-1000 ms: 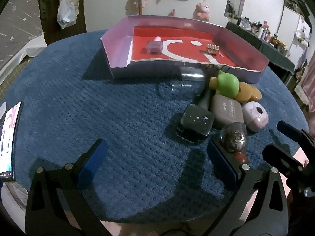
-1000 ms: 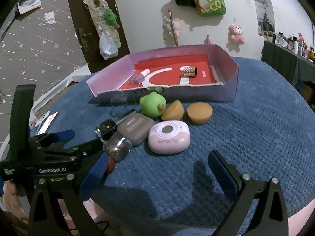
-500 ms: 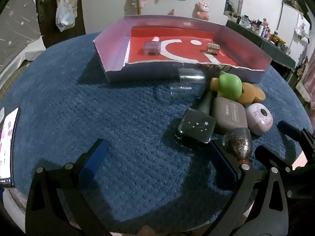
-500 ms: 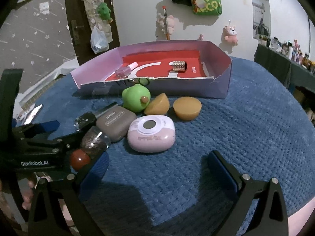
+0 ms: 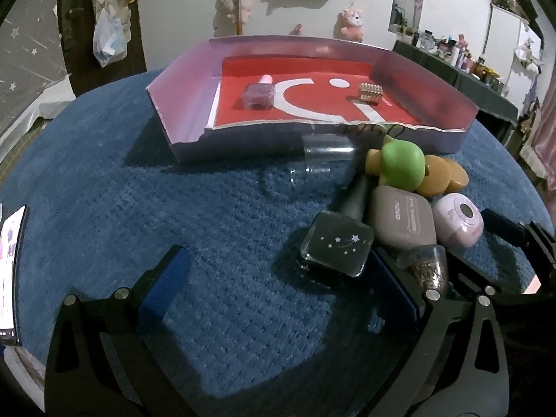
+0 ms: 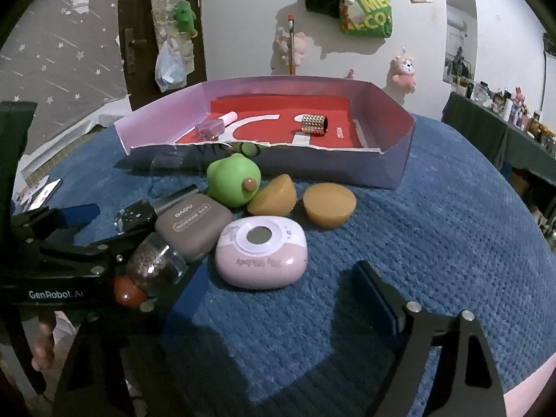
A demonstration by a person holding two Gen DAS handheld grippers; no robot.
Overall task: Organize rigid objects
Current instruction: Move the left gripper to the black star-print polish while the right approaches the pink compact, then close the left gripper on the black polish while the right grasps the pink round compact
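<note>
A pile of small objects lies on the blue cloth before a purple box (image 5: 180,111) with a red floor: a black star-printed bottle (image 5: 335,250), a grey eye-shadow case (image 5: 403,219), a pink compact (image 6: 260,252), a green toy (image 6: 234,180), two tan half-rounds (image 6: 330,205), a clear cup (image 5: 325,158) and a glitter bottle with a red cap (image 6: 151,267). My left gripper (image 5: 281,278) is open, its right finger beside the glitter bottle. My right gripper (image 6: 274,295) is open just short of the pink compact. The box holds a pink bottle (image 5: 259,95) and a studded cylinder (image 6: 312,125).
A phone (image 5: 8,271) lies at the cloth's left edge. A dark table with small items (image 6: 504,121) stands at the right. A door and a wall with hanging toys are behind the box. Bare blue cloth lies left of the pile.
Both grippers have moved forward toward the pile. The left gripper's right finger now sits beside the glitter bottle, and the right gripper is closer to the pink compact.
</note>
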